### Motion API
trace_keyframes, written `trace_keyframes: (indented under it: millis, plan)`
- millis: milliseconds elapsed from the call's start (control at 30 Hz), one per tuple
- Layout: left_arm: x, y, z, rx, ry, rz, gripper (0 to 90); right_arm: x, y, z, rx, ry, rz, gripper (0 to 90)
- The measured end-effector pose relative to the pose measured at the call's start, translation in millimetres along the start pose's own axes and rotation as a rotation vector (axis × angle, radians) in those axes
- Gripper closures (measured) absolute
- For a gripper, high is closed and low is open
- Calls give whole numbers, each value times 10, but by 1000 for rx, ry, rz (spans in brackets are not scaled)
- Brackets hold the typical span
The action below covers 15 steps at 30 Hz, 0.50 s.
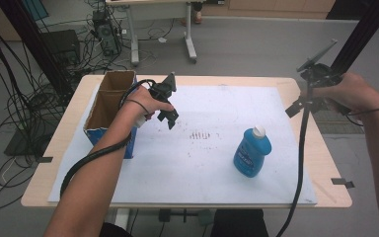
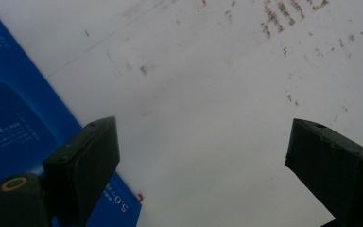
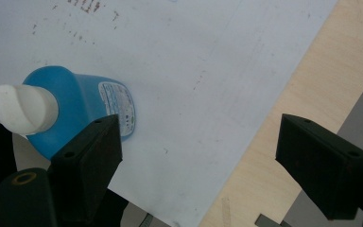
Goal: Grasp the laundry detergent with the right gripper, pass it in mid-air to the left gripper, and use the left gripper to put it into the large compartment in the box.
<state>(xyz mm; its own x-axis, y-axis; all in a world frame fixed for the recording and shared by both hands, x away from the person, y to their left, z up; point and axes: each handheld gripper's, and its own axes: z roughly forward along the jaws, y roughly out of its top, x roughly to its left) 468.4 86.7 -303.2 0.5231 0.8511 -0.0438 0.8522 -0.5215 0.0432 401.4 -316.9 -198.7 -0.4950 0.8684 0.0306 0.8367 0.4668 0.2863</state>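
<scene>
The blue bottle (image 1: 252, 152) stands upright on the white sheet (image 1: 212, 163), long axis vertical; it is found at about 8 o'clock from the right gripper (image 1: 310, 91), the nearer one; the left gripper (image 1: 167, 111) hovers beside the cardboard box (image 1: 109, 106); both are seen wide open, empty.

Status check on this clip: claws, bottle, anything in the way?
Left claw open, empty, beside the open cardboard box. Right claw open, empty, raised at the table's right edge. Blue plastic bottle with white cap upright on white sheet, untouched. Path clear.
</scene>
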Motion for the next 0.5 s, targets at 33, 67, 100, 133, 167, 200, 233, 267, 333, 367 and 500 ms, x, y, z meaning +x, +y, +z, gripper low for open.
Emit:
trace_keyframes:
  millis: [33, 67, 100, 133, 167, 200, 233, 267, 333, 367, 500]
  plan:
    - [0, 0, 0, 0, 0, 0, 108, -7, -13, -1, -2, -2, 0, 147]
    - [-10, -13, 0, 3, -2, 5, 108, -12, -22, -3, -2, -1, 3, 147]
    - [-14, -21, 0, -1, -10, 3, 108, -19, -35, -1, -2, 0, 3, 147]
    - [-19, -29, -4, 0, -13, 6, 107, -23, -47, 1, -1, 0, 6, 147]
    - [-19, -29, -4, 0, -13, 6, 107, -23, -47, 1, -1, 0, 6, 147]
    - [-28, -42, -6, 0, -16, 11, 107, -35, -70, 8, -1, 1, 9, 147]
    - [-28, -42, -6, 0, -16, 11, 108, -35, -70, 8, -1, 1, 9, 147]
    - [-42, -59, -7, -3, -16, 11, 108, -47, -95, 18, -3, 2, 11, 147]
    - [-57, -80, -12, -7, -24, 14, 108, -59, -124, 32, -4, 4, 14, 146]
    - [-57, -80, -12, -7, -24, 14, 108, -59, -124, 32, -4, 4, 14, 146]
    - [-83, -134, -13, -4, -17, 19, 108, -92, -209, 70, -7, 11, 19, 146]
